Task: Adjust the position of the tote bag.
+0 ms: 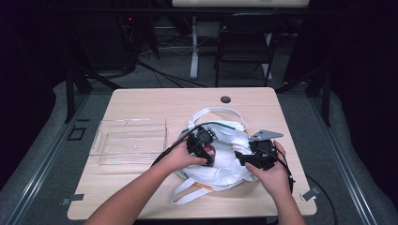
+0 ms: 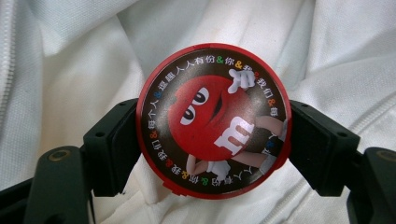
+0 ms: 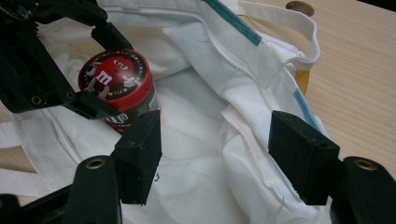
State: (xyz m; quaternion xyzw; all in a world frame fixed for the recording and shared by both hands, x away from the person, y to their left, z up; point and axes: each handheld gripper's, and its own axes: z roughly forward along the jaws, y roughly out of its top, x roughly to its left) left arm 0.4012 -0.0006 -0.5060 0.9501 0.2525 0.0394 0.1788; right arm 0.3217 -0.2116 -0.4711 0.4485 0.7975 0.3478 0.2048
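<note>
At the left side of the tabletop [image 1: 141, 101] we find a clear plastic tray [image 1: 131, 140], lying flat near the left edge and apart from the other items.

To its right, near the middle of the tabletop and toward the near edge, we find a white cloth bag [image 1: 220, 154] with green-trimmed straps. It lies crumpled, with one strap looped toward the far edge and another trailing toward the near edge.

We see the left tongs [image 1: 206, 152] over the left part of the bag. In the left gripper view, the left tongs [image 2: 213, 135] are clamped on a round red-lidded candy jar [image 2: 213, 122], one pad pressed against each side of the lid rim. The lid faces the camera and bears a red cartoon character ringed by printed characters. White bag fabric lies behind the jar. In the right gripper view, the jar [image 3: 116, 86] stands tilted on the bag cloth [image 3: 196, 121], gripped at the lid by the left tongs [image 3: 100, 70].

We see the right tongs [image 1: 244, 157] over the right part of the bag, held by the right hand [image 1: 272, 176]. In the right gripper view, the right tongs [image 3: 219, 144] stand wide apart, with loose bag fabric between the pads; the pads do not press on it. Their near pad lies just beside the jar.
</note>
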